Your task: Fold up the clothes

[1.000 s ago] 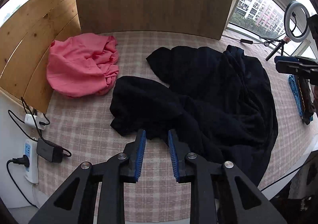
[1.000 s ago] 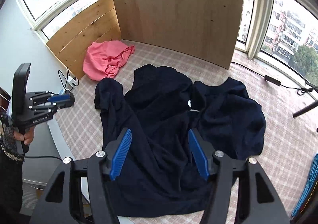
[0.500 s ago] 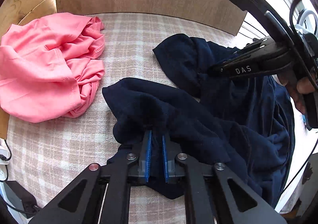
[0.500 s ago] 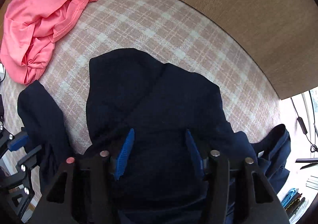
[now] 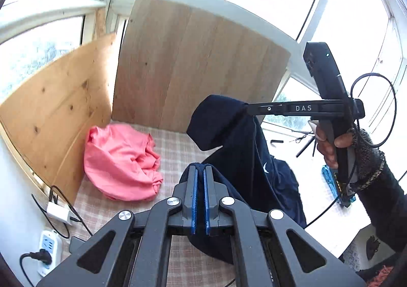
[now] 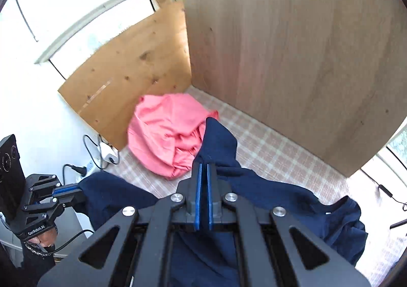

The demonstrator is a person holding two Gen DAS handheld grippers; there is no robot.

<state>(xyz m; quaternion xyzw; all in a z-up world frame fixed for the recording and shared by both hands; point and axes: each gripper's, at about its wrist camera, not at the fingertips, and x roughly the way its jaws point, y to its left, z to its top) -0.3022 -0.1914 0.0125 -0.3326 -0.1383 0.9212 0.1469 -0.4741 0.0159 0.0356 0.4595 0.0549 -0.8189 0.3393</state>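
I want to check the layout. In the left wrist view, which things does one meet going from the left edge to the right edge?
Power strip → white charger → pink garment → left gripper shut on the navy garment → right gripper pinching its raised part → the person's hand.

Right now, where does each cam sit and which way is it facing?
Left wrist: on the left gripper, looking past shut jaws holding the navy garment toward the wood panels; right gripper and hand show.
Right wrist: on the right gripper, facing the same corner; left gripper shows.
Shared: navy garment, pink garment, checked cloth.
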